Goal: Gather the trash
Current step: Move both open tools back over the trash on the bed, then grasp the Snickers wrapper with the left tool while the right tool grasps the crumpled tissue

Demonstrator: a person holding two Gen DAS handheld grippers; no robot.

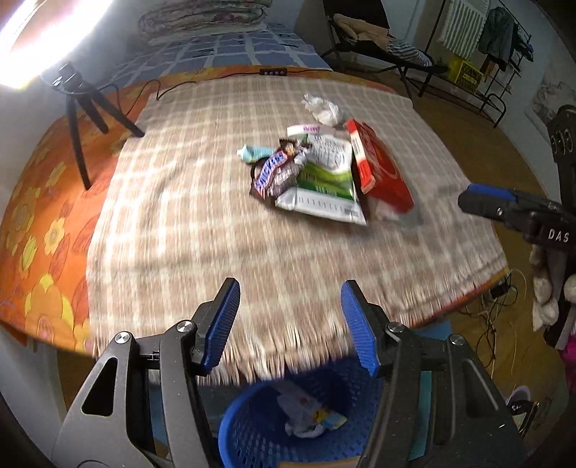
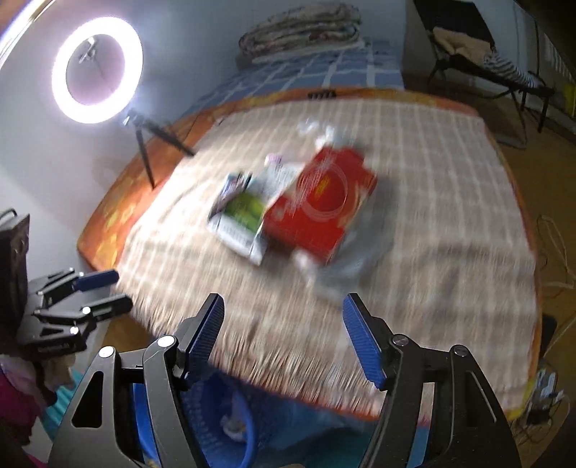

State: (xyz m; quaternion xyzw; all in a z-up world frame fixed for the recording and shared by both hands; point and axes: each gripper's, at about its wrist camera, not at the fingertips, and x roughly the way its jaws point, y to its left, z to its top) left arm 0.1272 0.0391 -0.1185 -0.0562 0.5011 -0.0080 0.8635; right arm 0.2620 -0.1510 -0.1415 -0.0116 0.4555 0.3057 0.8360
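A pile of trash lies mid-table on the checked cloth (image 1: pixel 187 223): a red box (image 1: pixel 381 162) (image 2: pixel 324 201), a green-and-white pouch (image 1: pixel 324 190) (image 2: pixel 241 216), a brown candy wrapper (image 1: pixel 275 172), a teal scrap (image 1: pixel 253 153) and crumpled white paper (image 1: pixel 324 108). Below the table's near edge stands a blue basket (image 1: pixel 288 414) (image 2: pixel 216 414) with crumpled wrappers (image 1: pixel 309 414) inside. My left gripper (image 1: pixel 289 324) is open and empty above the table edge and basket. My right gripper (image 2: pixel 282 334) is open and empty too; it shows at the right of the left wrist view (image 1: pixel 486 199).
A ring light (image 2: pixel 97 70) on a black tripod (image 1: pixel 77 108) stands at the table's far left. An orange flowered cloth (image 1: pixel 39 244) lies under the checked one. Behind are a bed with folded blankets (image 2: pixel 302 32), a folding cot (image 1: pixel 378 39) and a clothes rack (image 1: pixel 496 39). Cables (image 1: pixel 504 316) lie on the floor.
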